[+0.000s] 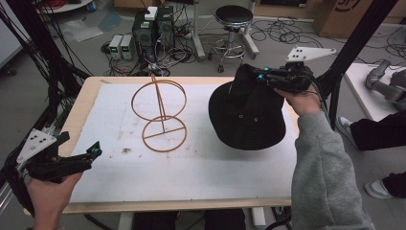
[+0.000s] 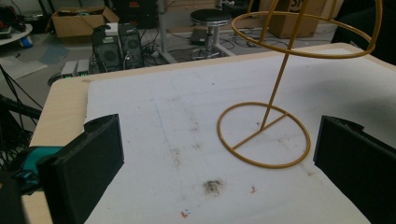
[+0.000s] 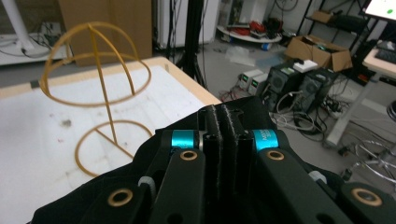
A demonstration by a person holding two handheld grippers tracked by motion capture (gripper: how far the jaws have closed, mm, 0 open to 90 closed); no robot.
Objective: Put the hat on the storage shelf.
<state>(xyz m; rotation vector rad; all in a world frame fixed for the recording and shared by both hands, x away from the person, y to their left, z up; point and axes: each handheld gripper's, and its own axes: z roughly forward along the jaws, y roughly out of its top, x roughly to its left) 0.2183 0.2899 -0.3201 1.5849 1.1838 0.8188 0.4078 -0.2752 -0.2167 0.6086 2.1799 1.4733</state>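
A black hat (image 1: 246, 115) hangs over the right part of the white mat, lifted by its far edge. My right gripper (image 1: 253, 76) is shut on the hat's brim (image 3: 243, 105); in the right gripper view its jaws press together with black cloth around them. A yellow wire hat stand (image 1: 160, 112) with a round base and a domed top stands at the mat's middle left (image 2: 266, 133) (image 3: 100, 98). My left gripper (image 1: 95, 152) hovers over the table's near left edge, jaws wide apart and nothing between them (image 2: 219, 158).
The white mat (image 1: 191, 163) covers most of the wooden table (image 1: 79, 110) and has dark smudges near its left. Beyond the far edge stand computer towers (image 1: 153, 28), a stool (image 1: 233, 19) and floor cables. A second person's legs (image 1: 378, 129) are at the right.
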